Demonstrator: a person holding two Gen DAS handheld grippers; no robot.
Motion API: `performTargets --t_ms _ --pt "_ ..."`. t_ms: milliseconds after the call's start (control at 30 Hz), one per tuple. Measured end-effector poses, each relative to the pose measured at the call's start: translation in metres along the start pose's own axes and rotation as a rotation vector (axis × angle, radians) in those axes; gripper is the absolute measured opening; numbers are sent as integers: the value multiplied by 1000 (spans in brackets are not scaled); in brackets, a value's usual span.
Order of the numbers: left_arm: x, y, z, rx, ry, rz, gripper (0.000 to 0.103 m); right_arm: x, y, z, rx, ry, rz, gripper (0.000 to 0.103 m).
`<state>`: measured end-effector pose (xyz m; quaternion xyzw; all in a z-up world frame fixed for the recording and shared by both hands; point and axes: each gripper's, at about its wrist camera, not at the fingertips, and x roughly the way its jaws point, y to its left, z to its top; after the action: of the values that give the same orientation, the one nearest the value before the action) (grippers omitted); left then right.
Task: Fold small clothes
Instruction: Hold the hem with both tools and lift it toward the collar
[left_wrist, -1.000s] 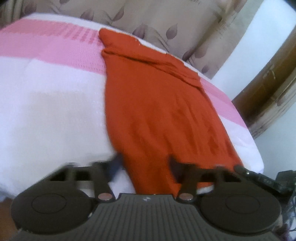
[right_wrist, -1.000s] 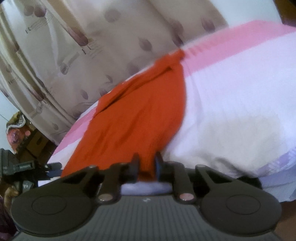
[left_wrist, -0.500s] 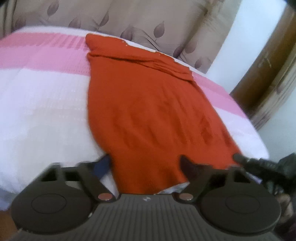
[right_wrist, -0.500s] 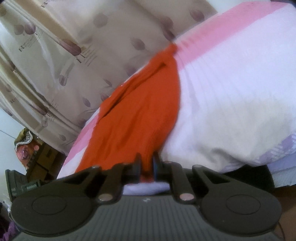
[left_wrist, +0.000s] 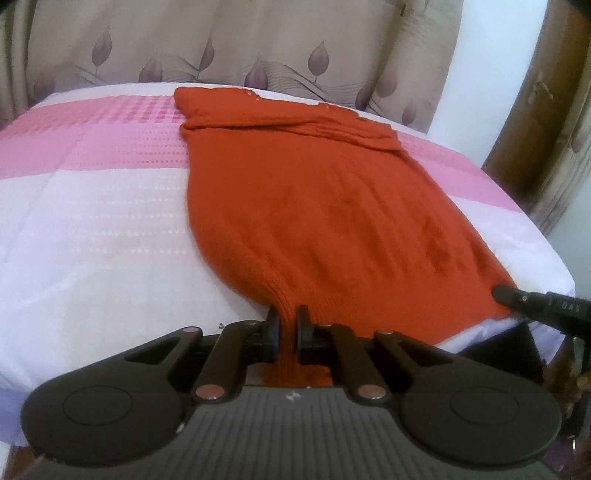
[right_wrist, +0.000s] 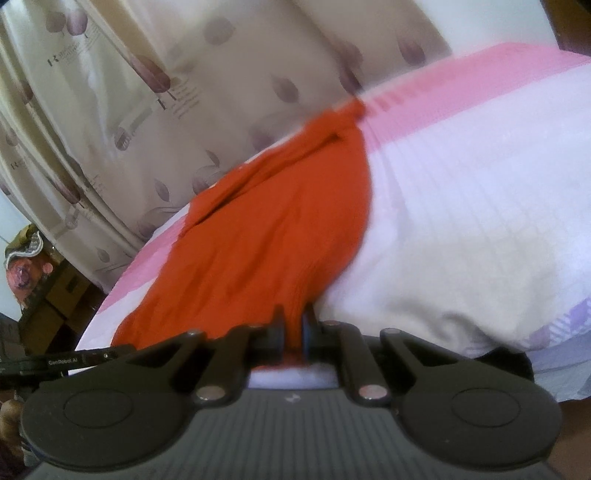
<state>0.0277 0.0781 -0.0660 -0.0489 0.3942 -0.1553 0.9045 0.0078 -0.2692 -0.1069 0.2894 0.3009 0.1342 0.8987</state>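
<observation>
An orange knitted garment (left_wrist: 314, 206) lies flat on the pink and white bed (left_wrist: 92, 229), its far end folded over near the curtain. My left gripper (left_wrist: 287, 325) is shut on the garment's near left hem corner at the bed's front edge. My right gripper (right_wrist: 293, 326) is shut on the garment (right_wrist: 258, 236) at its other near corner. The right gripper also shows in the left wrist view (left_wrist: 506, 295) at the garment's near right corner.
A leaf-patterned curtain (left_wrist: 221, 44) hangs behind the bed. A wooden door frame (left_wrist: 535, 122) stands at the right. In the right wrist view, boxes and clutter (right_wrist: 40, 280) sit on the floor left of the bed (right_wrist: 480, 206).
My left gripper was open over the hem and has closed on the near left corner. My right gripper stays shut on its corner and has shifted slightly.
</observation>
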Motion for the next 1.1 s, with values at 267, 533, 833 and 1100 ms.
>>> performTargets --t_ms 267,533,833,1100 --pt "0 -5 -2 47 -9 24 10 0 -9 2 67 11 28 8" --pt "0 -8 -2 89 -13 34 11 3 -10 9 85 40 24 9" --pt "0 -1 -4 62 -23 -8 12 4 -21 4 134 13 72 9" --pt "1 5 -3 48 -30 -45 19 4 -32 2 193 4 118 9"
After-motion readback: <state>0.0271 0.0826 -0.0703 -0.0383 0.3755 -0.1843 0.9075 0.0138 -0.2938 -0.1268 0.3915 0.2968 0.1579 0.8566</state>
